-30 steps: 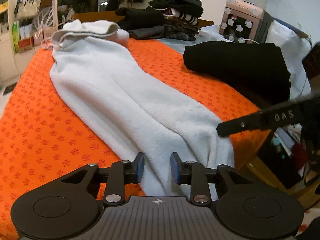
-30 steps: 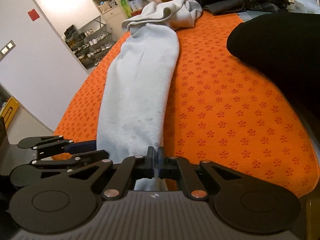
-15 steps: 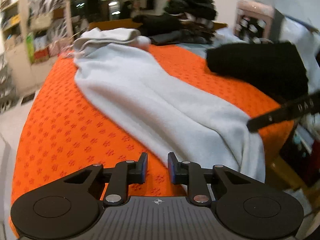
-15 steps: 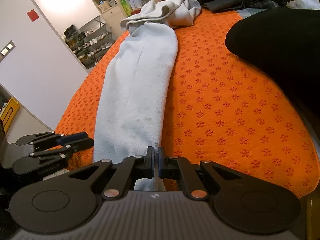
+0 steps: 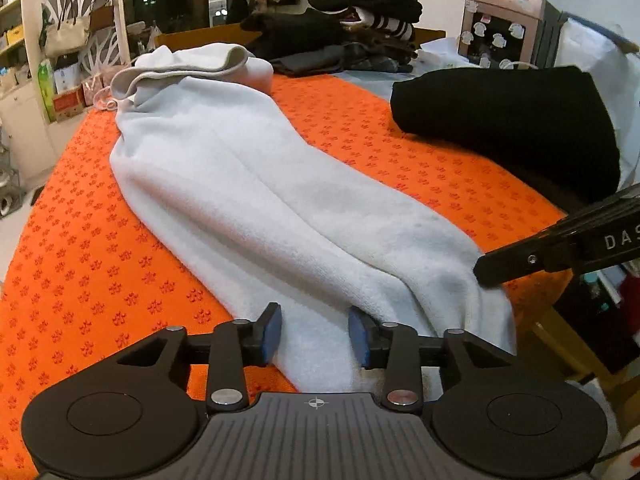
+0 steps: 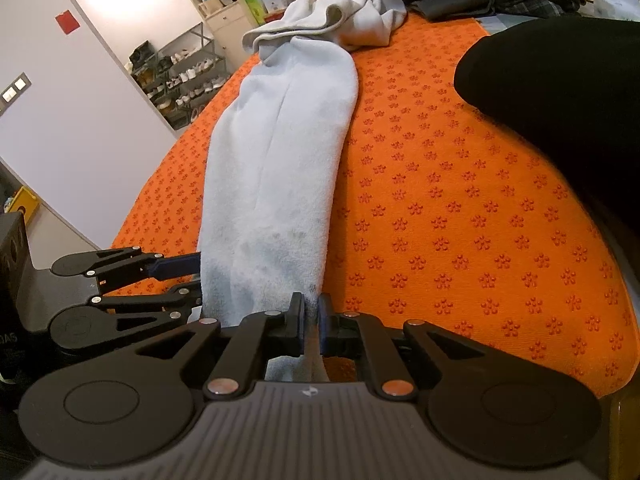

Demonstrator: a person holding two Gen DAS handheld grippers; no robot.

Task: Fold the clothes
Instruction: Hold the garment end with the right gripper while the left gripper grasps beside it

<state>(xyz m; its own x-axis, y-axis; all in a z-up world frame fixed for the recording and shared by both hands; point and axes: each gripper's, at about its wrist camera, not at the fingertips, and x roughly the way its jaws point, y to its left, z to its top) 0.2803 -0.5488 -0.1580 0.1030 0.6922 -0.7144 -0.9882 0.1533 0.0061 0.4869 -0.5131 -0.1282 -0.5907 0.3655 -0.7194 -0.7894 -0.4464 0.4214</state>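
Fleece in pale grey, a long narrow garment (image 5: 256,200), lies stretched along the surface under an orange flower-patterned cloth (image 5: 80,248), its bunched waistband end far away and its near end hanging just over the front edge. The right tongs (image 6: 311,322) are clamped nearly closed on the right corner of that near hem, pinning it so the fabric stays taut. The left tongs (image 5: 315,334) are opening, their blue pads either side of the hem's left part without pressing on it, probably lining up for a matching pinch. With both corners held, the near end could be carried toward the waistband. A folded black garment (image 5: 512,120) sits well apart on the right, out of the way.
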